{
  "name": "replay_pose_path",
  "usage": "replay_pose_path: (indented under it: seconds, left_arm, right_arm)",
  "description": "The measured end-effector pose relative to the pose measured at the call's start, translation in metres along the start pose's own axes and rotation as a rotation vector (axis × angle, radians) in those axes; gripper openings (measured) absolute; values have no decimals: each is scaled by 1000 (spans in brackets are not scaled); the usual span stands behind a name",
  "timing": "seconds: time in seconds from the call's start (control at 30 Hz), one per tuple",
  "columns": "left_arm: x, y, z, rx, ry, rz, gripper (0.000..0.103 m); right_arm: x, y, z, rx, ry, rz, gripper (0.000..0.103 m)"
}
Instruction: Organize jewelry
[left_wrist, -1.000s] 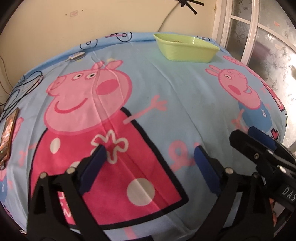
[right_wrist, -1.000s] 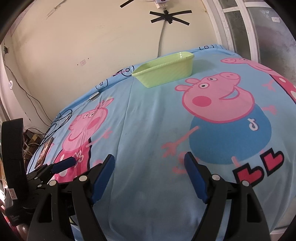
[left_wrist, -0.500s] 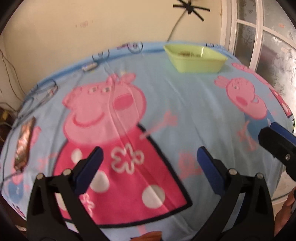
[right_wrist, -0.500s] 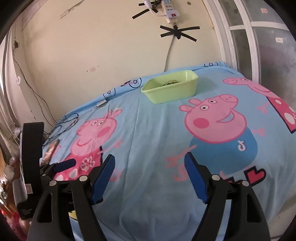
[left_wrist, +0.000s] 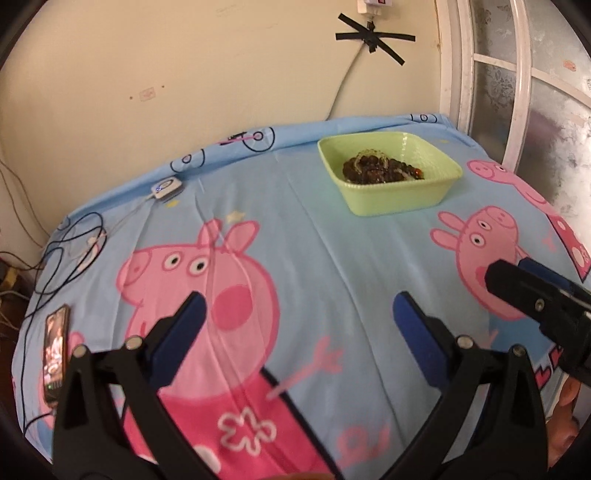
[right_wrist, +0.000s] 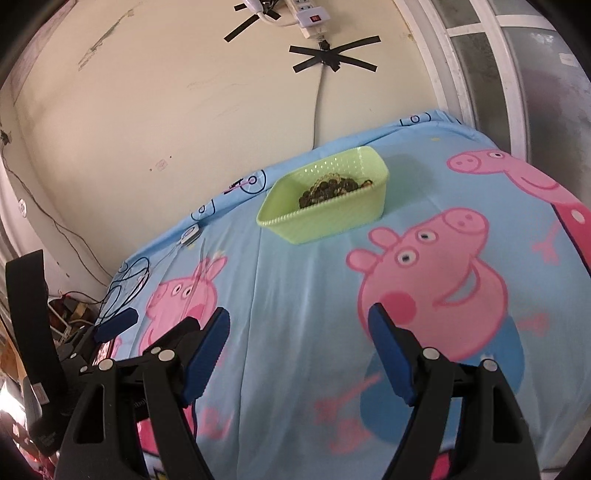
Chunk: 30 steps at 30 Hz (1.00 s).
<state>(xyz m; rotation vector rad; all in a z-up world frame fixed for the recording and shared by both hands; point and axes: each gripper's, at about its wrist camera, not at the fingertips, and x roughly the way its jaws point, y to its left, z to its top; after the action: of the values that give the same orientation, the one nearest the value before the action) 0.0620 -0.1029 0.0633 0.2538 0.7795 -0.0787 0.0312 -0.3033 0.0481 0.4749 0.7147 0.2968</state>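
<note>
From the left wrist camera, the left claw (left_wrist: 295, 325) hung spread wide above the blue cartoon-pig sheet (left_wrist: 325, 236), its blue pads (left_wrist: 177, 332) pinching nothing. Far ahead of it and a little to the right sat the green basket (left_wrist: 388, 173), near the far edge of the sheet by the wall. A heap of dark beaded jewelry (left_wrist: 376, 169) lay inside the basket, pale beads mixed in; whether it was one strand or several could not be told from here. To the claw's left a phone (left_wrist: 55, 358) lay flat at the sheet's edge, with black cables (left_wrist: 70, 251) looped beyond it and a small white device (left_wrist: 166, 187) further on. At the claw's right the tip of the right claw (left_wrist: 532, 295) came into view from the side, well apart from the basket.

From the right wrist camera, the right claw (right_wrist: 299, 354) was likewise spread, nothing between its pads (right_wrist: 388, 350), above the sheet (right_wrist: 295, 295). The basket (right_wrist: 325, 218) stood well ahead of it, slightly to the left, with the jewelry (right_wrist: 328, 188) piled against its far wall. The left claw (right_wrist: 114, 325) showed at the lower left. On the wall beyond, a cord was held by crossed black tape (right_wrist: 332, 57) under a white power strip (right_wrist: 306, 14).
</note>
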Motion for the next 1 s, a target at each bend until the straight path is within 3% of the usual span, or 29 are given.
replay_pose_path:
  seconds: [0.47, 1.0]
  left_arm:
    - [36, -4, 21, 2, 35, 31, 97]
    - [36, -17, 23, 57, 44, 61, 97]
  right_arm:
    - [41, -17, 18, 54, 44, 30, 54]
    - [33, -26, 17, 86, 26, 51, 54]
